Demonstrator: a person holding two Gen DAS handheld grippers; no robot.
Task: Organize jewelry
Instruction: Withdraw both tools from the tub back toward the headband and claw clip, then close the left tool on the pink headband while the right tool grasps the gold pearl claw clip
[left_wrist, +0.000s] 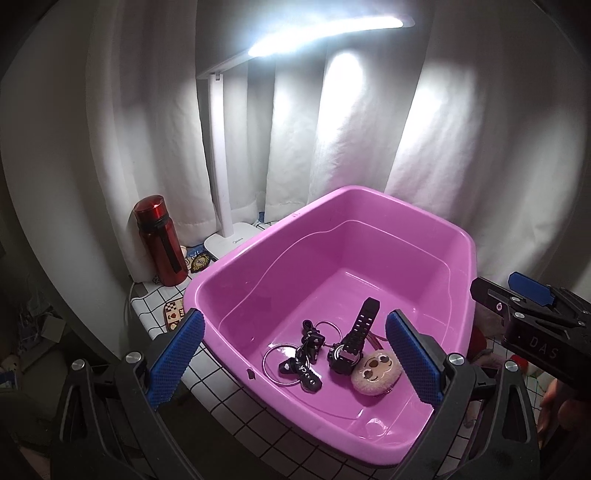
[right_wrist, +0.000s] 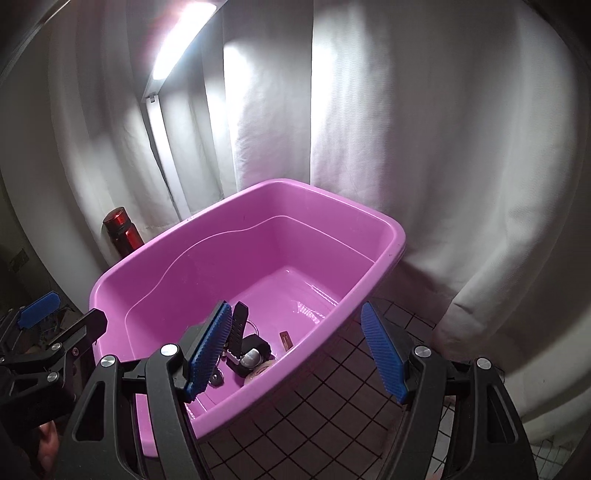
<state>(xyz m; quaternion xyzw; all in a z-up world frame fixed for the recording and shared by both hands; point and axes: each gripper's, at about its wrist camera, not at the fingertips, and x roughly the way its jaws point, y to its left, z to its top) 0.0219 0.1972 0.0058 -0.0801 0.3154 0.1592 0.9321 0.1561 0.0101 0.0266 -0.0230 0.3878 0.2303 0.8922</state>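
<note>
White curtain (left_wrist: 369, 140) backdrop; grid-patterned tablecloth (left_wrist: 236, 402). Left gripper (left_wrist: 293, 363) jaws spread wide, empty, above near end of pink plastic tub (left_wrist: 258, 243). Right gripper (right_wrist: 295, 354) likewise agape, straddling tub's right rim. In tub, near end: black wristwatch (left_wrist: 352, 341), black strap (left_wrist: 304, 356) with metal rings (left_wrist: 280, 363), plush charm (left_wrist: 376, 373). Far left: red bottle (left_wrist: 160, 242), lit desk lamp (left_wrist: 221, 155).

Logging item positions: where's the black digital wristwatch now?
Left wrist view: black digital wristwatch lies on the pink plastic tub's floor, between the black strap and round plush charm.
</note>
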